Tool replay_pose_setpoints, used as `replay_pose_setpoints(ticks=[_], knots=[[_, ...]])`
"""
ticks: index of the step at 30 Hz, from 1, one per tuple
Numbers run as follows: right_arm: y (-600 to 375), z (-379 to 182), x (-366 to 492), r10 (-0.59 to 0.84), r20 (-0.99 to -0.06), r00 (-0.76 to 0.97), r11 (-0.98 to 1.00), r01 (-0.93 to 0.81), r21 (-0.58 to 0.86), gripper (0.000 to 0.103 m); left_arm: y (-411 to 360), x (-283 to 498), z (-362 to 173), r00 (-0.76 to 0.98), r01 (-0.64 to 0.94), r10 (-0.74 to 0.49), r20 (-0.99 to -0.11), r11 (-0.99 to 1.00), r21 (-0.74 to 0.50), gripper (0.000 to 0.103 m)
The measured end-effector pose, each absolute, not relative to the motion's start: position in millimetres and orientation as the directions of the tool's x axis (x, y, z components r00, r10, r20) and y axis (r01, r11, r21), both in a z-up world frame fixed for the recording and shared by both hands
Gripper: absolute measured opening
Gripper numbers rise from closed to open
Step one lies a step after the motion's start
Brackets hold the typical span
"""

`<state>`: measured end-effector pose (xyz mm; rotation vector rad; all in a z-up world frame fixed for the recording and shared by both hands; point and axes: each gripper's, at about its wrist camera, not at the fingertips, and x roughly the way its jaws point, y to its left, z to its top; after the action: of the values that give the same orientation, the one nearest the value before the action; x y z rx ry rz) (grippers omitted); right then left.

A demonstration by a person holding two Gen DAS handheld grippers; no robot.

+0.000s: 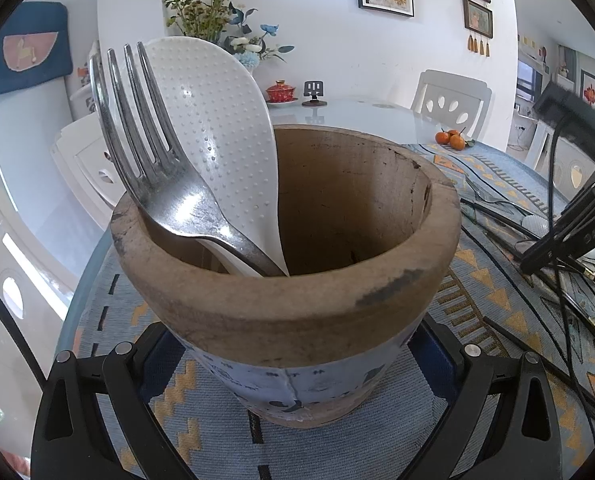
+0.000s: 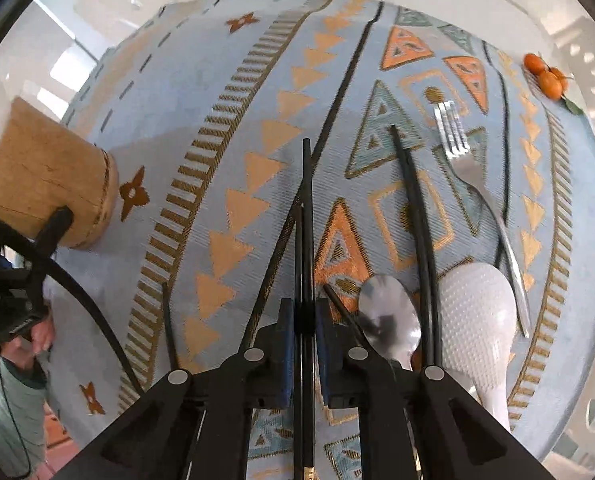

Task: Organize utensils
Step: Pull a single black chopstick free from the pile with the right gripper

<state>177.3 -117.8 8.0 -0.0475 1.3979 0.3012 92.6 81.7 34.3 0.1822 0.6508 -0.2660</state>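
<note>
Left gripper (image 1: 293,364) in the left wrist view stood clamped around the lower body of the wooden holder (image 1: 289,248), with a fork (image 1: 157,168) and a white paddle (image 1: 221,140) already leaning at the rim's far left; a loosened hold would probably let the holder tip. Right gripper (image 2: 307,320) in the right wrist view was nearly closed on a black chopstick (image 2: 306,208) projecting straight ahead, with spoon (image 2: 389,316), second paddle (image 2: 477,320) and second fork (image 2: 469,168) lying to its right; that thin, off-centre grip could let the chopstick pivot or slip.
</note>
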Motion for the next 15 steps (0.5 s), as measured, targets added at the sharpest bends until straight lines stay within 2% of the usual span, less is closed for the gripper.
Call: replay_pose_setpoints(ticks=[9,12,15], knots=[[-143,40,155,0.273,-0.937,0.219,0.95,-0.216,0.226,0.01,82,93,34,0.764,0.3,-0.186,-0.618,0.95,0.084,0.1],[-160,40,144,0.292,-0.938,0.186,0.946,-0.199,0.255,0.01,82,93,34,0.764,0.3,-0.187,-0.618,0.95,0.084,0.1],[-176,34,138,0.388,-0.913,0.124,0.917,-0.155,0.368,0.01,82,93,34,0.764,0.3,-0.186,-0.618,0.95,0.085,0.1]])
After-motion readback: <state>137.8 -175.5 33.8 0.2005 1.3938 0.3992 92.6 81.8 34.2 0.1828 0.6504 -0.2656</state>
